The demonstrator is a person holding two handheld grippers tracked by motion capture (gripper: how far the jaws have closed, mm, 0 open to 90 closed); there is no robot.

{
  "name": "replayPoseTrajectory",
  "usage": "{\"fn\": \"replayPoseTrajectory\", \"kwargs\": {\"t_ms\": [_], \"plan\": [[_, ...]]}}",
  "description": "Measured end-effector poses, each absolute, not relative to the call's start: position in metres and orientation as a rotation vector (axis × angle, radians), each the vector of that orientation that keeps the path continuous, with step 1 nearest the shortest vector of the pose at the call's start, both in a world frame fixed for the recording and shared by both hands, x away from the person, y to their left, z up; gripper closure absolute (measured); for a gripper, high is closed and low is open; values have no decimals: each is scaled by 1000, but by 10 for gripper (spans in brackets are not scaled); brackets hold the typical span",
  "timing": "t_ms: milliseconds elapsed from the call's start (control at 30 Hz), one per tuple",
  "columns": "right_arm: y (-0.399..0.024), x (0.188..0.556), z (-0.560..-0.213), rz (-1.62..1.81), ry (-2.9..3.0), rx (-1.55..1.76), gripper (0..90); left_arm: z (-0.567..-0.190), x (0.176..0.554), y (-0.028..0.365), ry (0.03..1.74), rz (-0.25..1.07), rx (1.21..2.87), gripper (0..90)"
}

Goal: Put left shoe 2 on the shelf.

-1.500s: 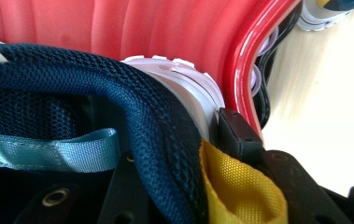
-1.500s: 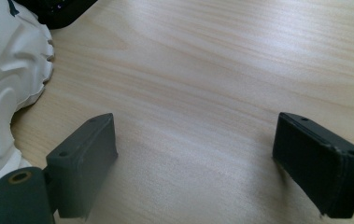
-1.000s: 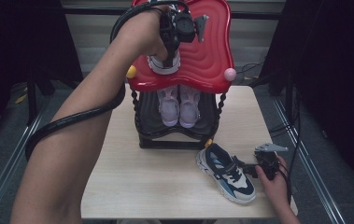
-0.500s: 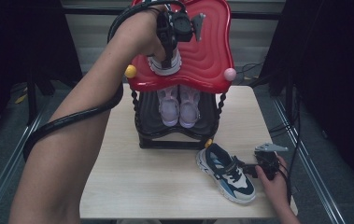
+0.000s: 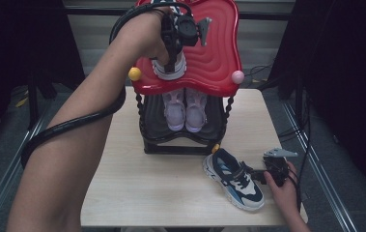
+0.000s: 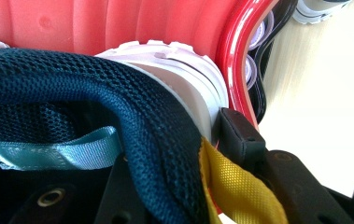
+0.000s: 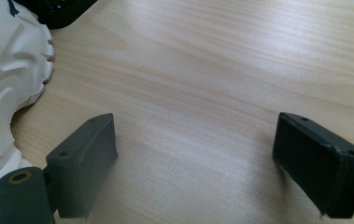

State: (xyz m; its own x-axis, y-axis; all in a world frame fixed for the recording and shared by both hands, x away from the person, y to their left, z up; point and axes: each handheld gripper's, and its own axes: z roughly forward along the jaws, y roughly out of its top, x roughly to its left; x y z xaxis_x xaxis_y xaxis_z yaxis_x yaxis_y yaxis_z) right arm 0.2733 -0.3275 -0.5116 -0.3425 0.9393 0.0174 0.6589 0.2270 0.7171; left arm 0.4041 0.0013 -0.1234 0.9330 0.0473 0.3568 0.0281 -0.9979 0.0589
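A navy and white sneaker [image 5: 169, 71] rests toe-down on the wavy red top [image 5: 214, 58] of a black shoe rack [image 5: 180, 142]. My left gripper [image 5: 171, 60] reaches down onto its heel and is shut on it. In the left gripper view, one jaw is inside the navy mesh collar [image 6: 118, 102] and the other presses the white heel beside a yellow tab [image 6: 233, 186]. Its matching sneaker [image 5: 233, 179] lies on the wooden table [image 5: 137, 193]. My right gripper [image 5: 257, 176] sits beside that sneaker, open, with bare wood between its jaws [image 7: 198, 163] and the white sole [image 7: 4, 98] to their left.
A pair of pale lilac shoes [image 5: 185, 108] stands on the rack's lower shelf. A yellow knob [image 5: 134, 74] and a pink knob [image 5: 237, 77] stick out at the red top's front corners. A thick black cable [image 5: 74, 125] trails along the left forearm.
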Motion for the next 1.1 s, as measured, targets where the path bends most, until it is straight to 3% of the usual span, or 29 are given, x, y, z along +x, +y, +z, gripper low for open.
{"fn": "replayPoseTrajectory", "kwargs": {"t_ms": [500,767,1100], "plan": [[-327,273,-512,896,2085,1470,127,-123,402,5,96,573,3033,606],[-327,273,-512,897,2085,1471,127,-120,405,8,160,572,3003,493],[-327,273,-512,897,2085,1471,127,-112,404,11,239,526,2968,432]]}}
